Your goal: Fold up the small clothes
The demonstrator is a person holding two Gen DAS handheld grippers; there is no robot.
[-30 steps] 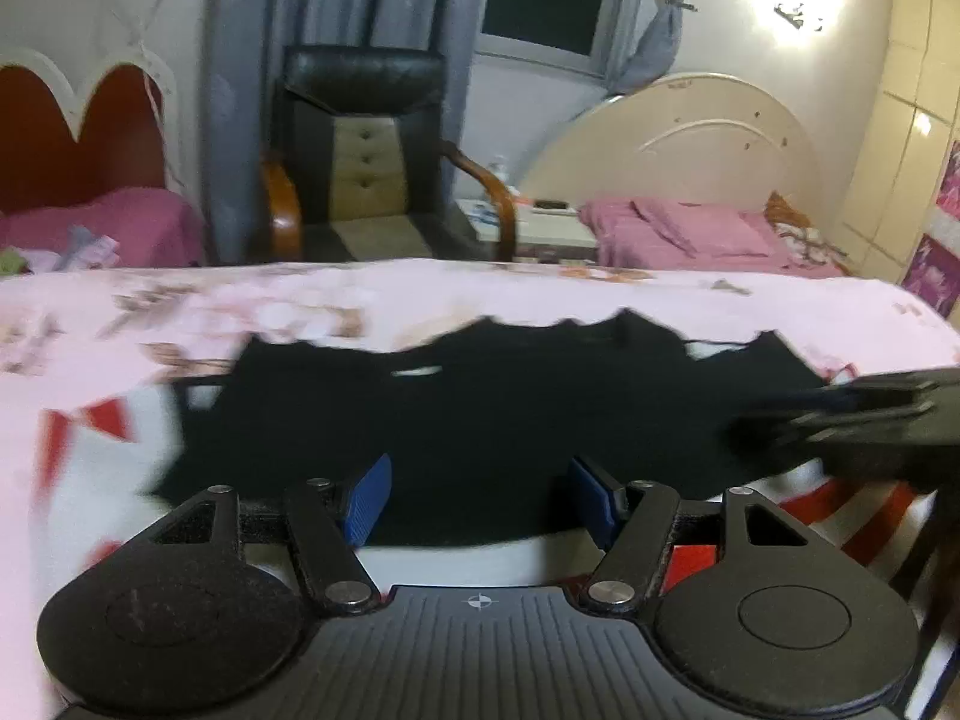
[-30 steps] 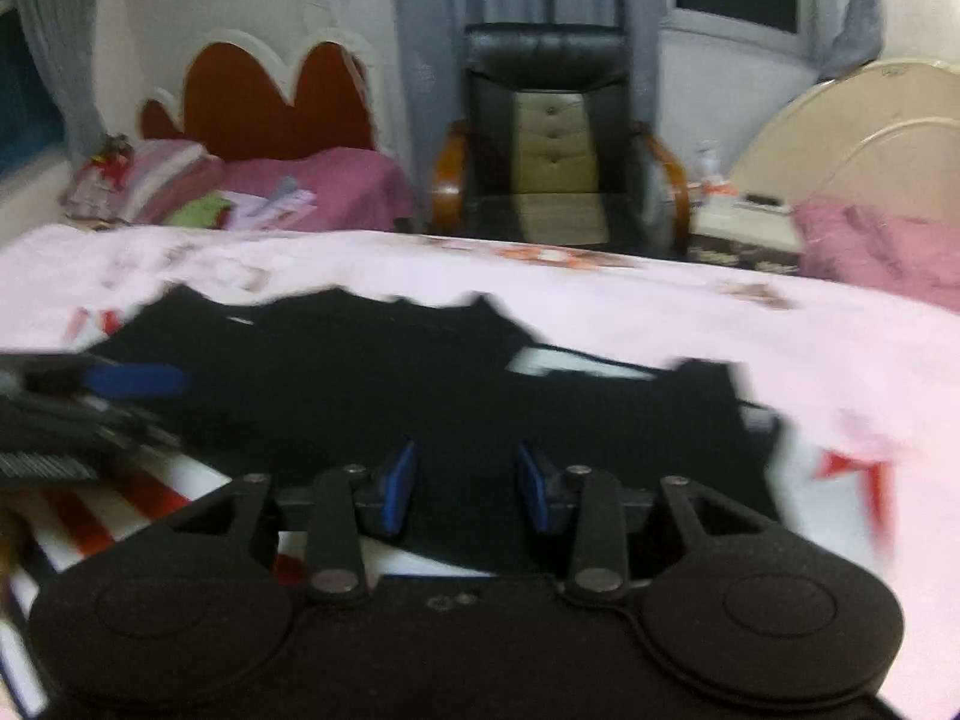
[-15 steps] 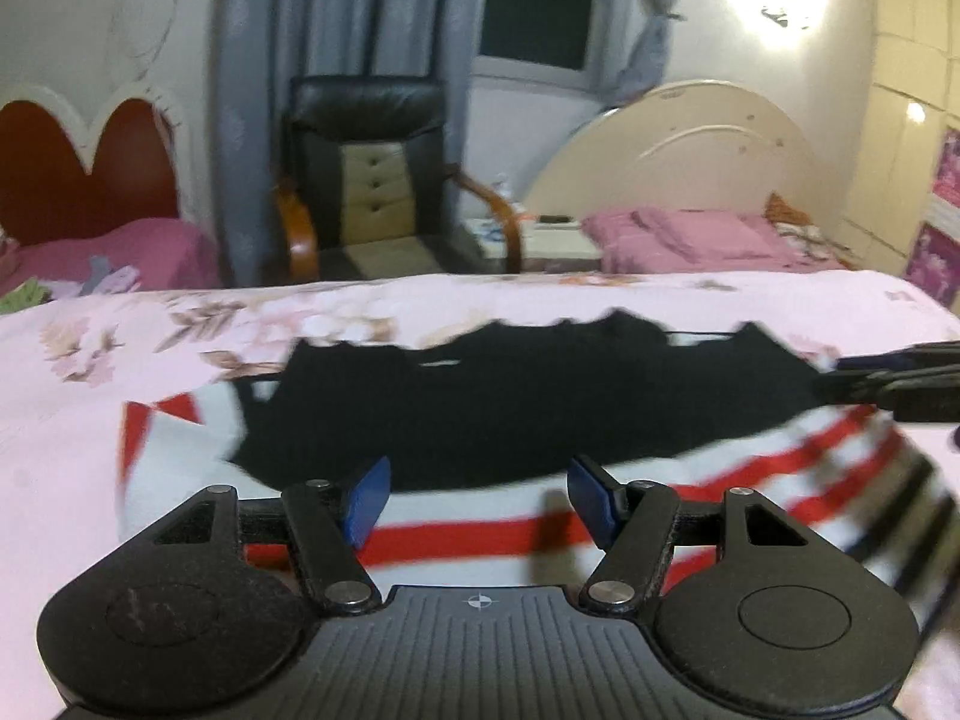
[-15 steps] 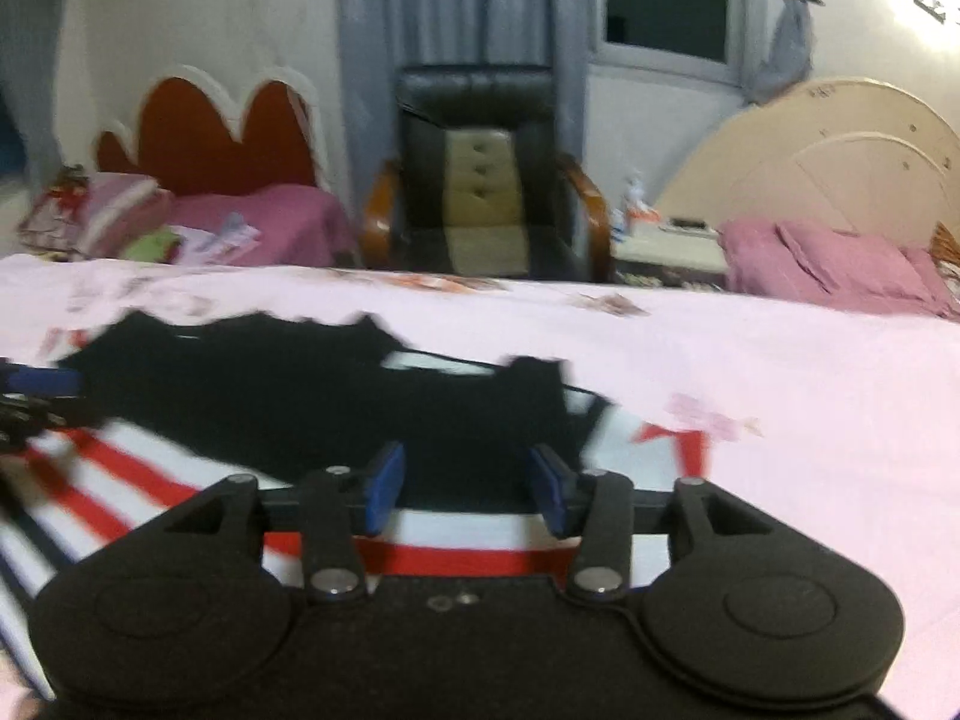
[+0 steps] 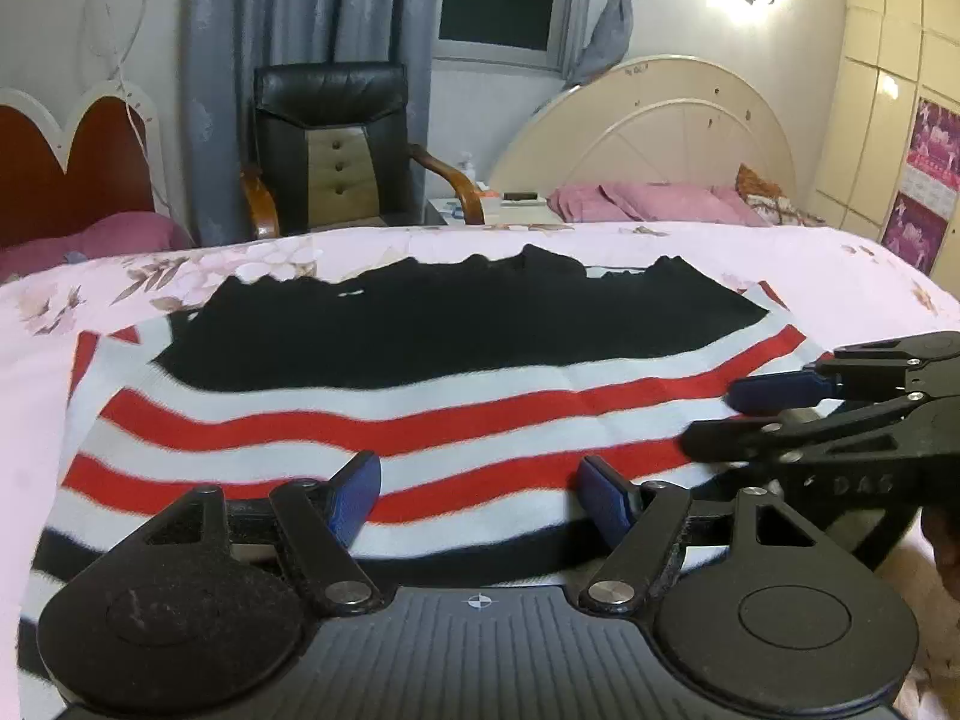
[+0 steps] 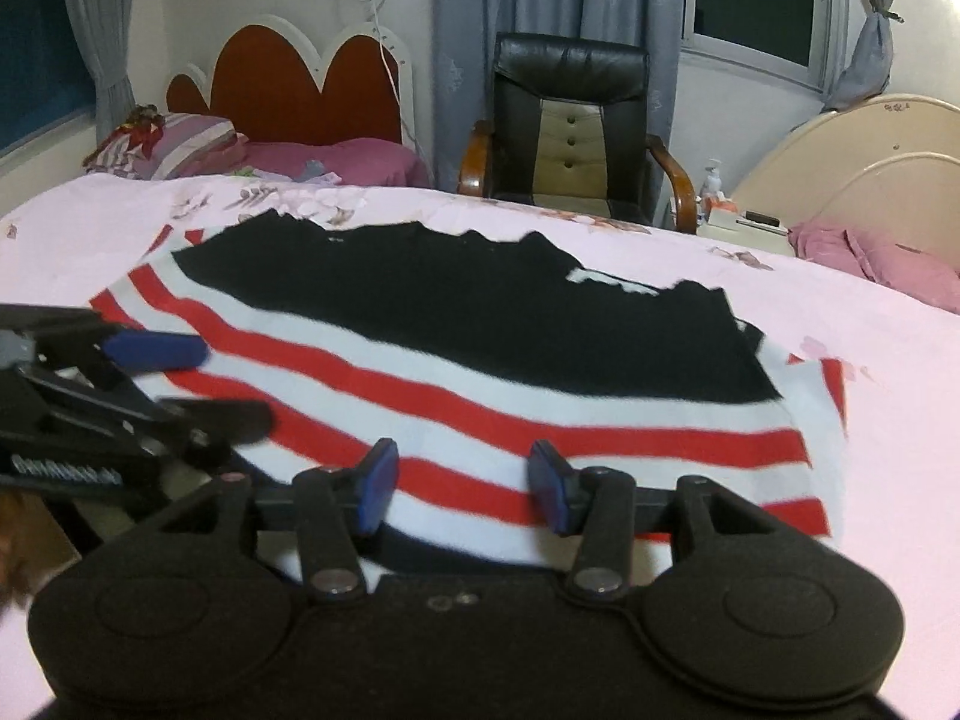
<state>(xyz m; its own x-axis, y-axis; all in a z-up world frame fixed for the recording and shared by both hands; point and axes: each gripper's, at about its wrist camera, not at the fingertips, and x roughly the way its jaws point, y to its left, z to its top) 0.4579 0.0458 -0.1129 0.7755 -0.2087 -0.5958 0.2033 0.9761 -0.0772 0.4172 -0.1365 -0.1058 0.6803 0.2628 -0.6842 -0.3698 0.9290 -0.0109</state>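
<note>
A small sweater (image 5: 384, 420) lies flat on the pink bedsheet (image 5: 36, 324), black at the far part, red and white stripes nearer, a dark band at the near hem. It also shows in the right wrist view (image 6: 480, 372). My left gripper (image 5: 480, 495) is open and empty over the near striped hem. My right gripper (image 6: 462, 483) is open and empty over the same hem, further right. Each gripper shows sideways in the other's view, the right gripper (image 5: 714, 420) at the right and the left gripper (image 6: 234, 384) at the left.
A black and tan armchair (image 5: 336, 144) stands beyond the bed. A cream headboard (image 5: 654, 138) with pink bedding is at the back right, a red headboard (image 6: 306, 84) at the back left. A nightstand (image 6: 738, 222) holds a bottle.
Both grippers have pulled back toward the near edge; the striped lower part of the sweater has come into view. The right gripper's jaws have opened wider.
</note>
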